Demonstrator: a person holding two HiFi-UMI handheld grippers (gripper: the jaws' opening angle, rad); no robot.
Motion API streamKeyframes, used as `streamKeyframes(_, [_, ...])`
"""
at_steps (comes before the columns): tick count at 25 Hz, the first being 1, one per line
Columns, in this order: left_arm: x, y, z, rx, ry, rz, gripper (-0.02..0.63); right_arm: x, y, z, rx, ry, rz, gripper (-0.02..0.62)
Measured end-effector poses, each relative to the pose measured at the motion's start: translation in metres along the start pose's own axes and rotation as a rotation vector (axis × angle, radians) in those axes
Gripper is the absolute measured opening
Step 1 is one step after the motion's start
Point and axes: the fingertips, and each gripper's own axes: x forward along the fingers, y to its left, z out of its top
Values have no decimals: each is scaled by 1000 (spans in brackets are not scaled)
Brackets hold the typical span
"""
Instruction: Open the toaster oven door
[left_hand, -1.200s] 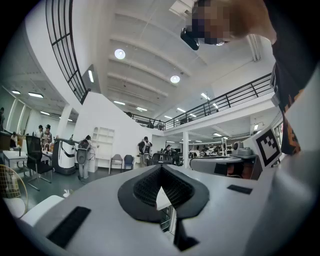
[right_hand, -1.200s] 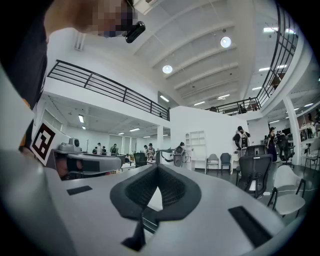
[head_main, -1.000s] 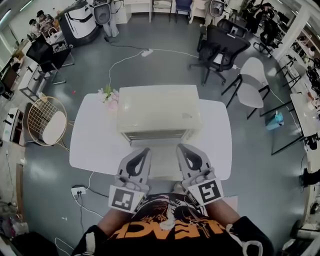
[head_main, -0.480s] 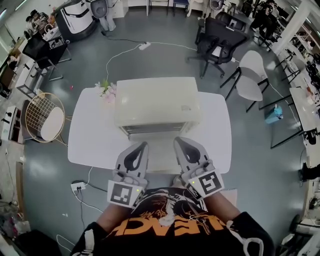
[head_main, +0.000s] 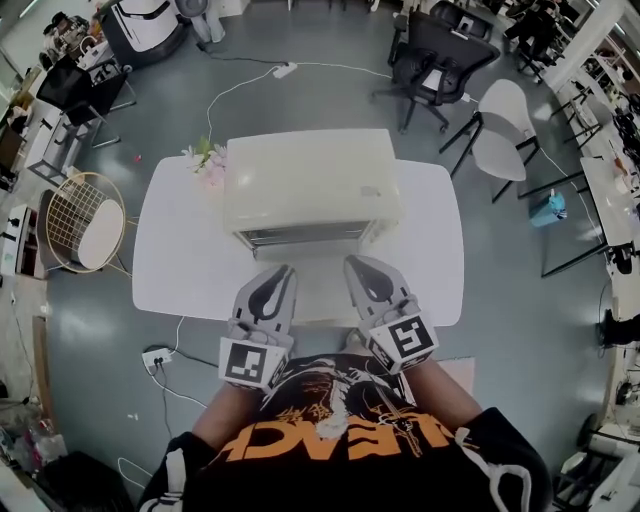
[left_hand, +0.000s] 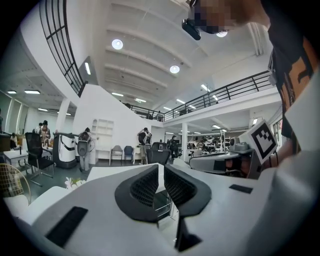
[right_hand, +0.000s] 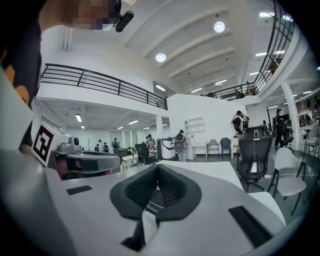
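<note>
1. Holding both tools just in front of the toaster oven (head_main: 308, 178), I have the left gripper (head_main: 280, 275) and right gripper (head_main: 355, 265) side by side, pointing at its front.
2. Left jaws are opening with nothing between them; right jaws are pressed together, empty.
3. I count two grippers, one oven, one white table (head_main: 175, 260) beneath it and one flower bunch (head_main: 205, 160) at its far-left corner.
4. I cannot read the orange shirt lettering (head_main: 340, 450).

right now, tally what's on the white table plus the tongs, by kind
toaster oven: 1
flower bunch: 1
tongs: 2, left tongs opening with nothing between them, right tongs shut and empty
total: 4
</note>
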Motion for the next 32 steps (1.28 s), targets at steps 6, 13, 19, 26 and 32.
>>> streamKeyframes(6, [6, 6, -66, 9, 111, 2, 55, 3, -11, -43, 15, 93, -29, 14])
streamKeyframes(13, [-4, 14, -152, -84, 324, 21, 55, -3, -21, -98, 21, 230, -32, 14])
streamKeyframes(19, [-42, 51, -231, -193, 561, 151, 68, -3, -31, -162, 9, 373, -44, 15])
streamKeyframes(26, [-87, 75, -290, -362, 768, 263, 133, -5, -35, -198, 44, 462, -32, 22])
streamKeyframes(32, [-103, 70, -332, -612, 855, 328, 150, 1, -32, -195, 25, 470, 7, 26])
